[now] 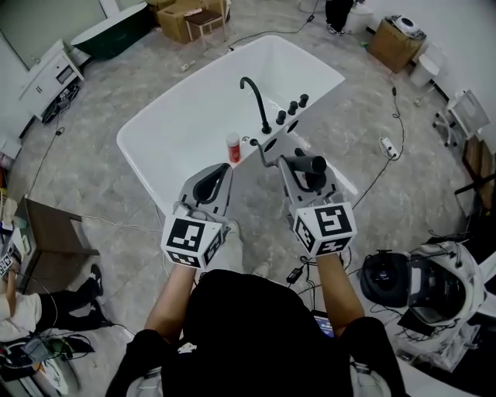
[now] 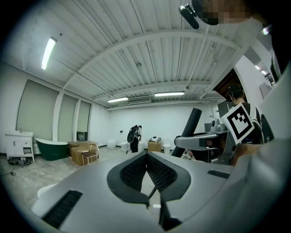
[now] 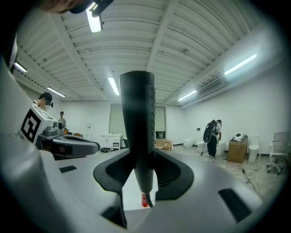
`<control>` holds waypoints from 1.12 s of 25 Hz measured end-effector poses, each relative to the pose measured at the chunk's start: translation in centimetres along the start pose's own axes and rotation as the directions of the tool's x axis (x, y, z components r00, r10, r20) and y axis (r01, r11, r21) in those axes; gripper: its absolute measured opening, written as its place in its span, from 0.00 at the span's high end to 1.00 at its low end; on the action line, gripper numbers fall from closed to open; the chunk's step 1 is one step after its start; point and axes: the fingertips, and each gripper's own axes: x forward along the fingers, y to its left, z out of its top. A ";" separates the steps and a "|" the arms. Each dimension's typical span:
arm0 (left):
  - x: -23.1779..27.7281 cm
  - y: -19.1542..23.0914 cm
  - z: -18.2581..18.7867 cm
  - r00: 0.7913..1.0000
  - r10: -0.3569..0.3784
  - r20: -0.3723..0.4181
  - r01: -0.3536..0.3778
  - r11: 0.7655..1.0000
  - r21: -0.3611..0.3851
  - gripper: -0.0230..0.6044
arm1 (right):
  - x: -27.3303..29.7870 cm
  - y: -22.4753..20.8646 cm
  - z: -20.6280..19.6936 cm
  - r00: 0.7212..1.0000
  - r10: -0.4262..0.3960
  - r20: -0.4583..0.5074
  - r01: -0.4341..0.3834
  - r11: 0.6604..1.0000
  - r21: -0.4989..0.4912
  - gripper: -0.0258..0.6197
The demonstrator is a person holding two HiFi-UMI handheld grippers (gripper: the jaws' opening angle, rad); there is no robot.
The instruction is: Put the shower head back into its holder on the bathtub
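Observation:
The white bathtub (image 1: 163, 132) stands ahead, with a black faucet (image 1: 256, 97) and three black knobs (image 1: 293, 107) on its near rim. The black shower head (image 1: 308, 164) is a dark upright handle (image 3: 137, 136) in the right gripper view, and my right gripper (image 1: 304, 169) (image 3: 139, 170) is shut on it just above the tub's rim. Its hose (image 1: 260, 151) runs down toward a dark oval opening (image 1: 270, 144) in the rim. To its left my left gripper (image 1: 211, 184) (image 2: 146, 157) is shut with nothing between its pads. A red bottle (image 1: 233, 147) (image 3: 143, 199) stands on the rim.
Cables and a power strip (image 1: 387, 147) lie on the floor to the right. Cardboard boxes (image 1: 182, 15), a green tub (image 1: 116, 31) and a white cabinet (image 1: 54, 74) stand at the back. Equipment (image 1: 434, 295) sits at near right. A person (image 3: 212, 136) stands across the room.

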 end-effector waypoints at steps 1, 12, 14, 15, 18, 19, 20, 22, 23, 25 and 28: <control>0.3 0.2 -0.1 1.000 0.000 -0.001 0.000 1.000 -0.002 0.94 | 0.3 -0.1 -0.1 1.000 0.001 -0.001 -0.001 1.000 0.000 0.74; 7.3 6.2 -1.1 1.000 -0.010 -0.005 0.010 1.000 -0.020 0.94 | 8.6 -2.9 -0.7 1.000 -0.006 -0.016 0.006 1.000 -0.004 0.74; 8.8 7.7 -1.1 1.000 -0.016 -0.007 0.016 1.000 -0.022 0.94 | 10.7 -3.3 -0.8 1.000 -0.008 -0.018 0.008 1.000 -0.001 0.74; 9.5 8.4 -1.1 1.000 -0.020 -0.008 0.020 1.000 -0.022 0.94 | 11.7 -3.5 -0.8 1.000 -0.009 -0.019 0.009 1.000 0.001 0.74; 11.6 10.3 -1.1 1.000 -0.030 -0.004 0.030 0.999 -0.026 0.94 | 14.4 -4.1 -1.3 1.000 -0.014 -0.028 0.014 1.000 0.004 0.74; 12.2 11.0 -1.2 0.999 -0.033 -0.002 0.033 0.999 -0.029 0.94 | 15.2 -4.2 -1.4 0.999 -0.016 -0.031 0.016 1.000 0.004 0.74; 12.7 11.7 -1.4 0.999 -0.036 -0.001 0.036 0.999 -0.032 0.94 | 16.1 -4.2 -1.6 0.999 -0.018 -0.034 0.018 1.000 0.003 0.74; 13.7 13.3 -1.6 0.999 -0.044 -0.004 0.043 0.998 -0.038 0.94 | 17.9 -4.1 -1.9 0.999 -0.023 -0.043 0.023 1.000 0.002 0.74; 14.3 14.1 -1.6 0.999 -0.048 -0.006 0.048 0.998 -0.042 0.94 | 18.8 -4.1 -1.9 0.999 -0.026 -0.048 0.026 1.000 0.001 0.74; 15.3 15.4 -1.7 0.998 -0.058 -0.009 0.058 0.997 -0.048 0.94 | 20.4 -4.2 -2.0 0.998 -0.032 -0.057 0.032 0.999 0.003 0.74; 16.7 16.9 -2.2 0.997 -0.078 -0.013 0.077 0.996 -0.053 0.94 | 22.3 -4.7 -2.6 0.997 -0.047 -0.067 0.048 0.999 0.005 0.74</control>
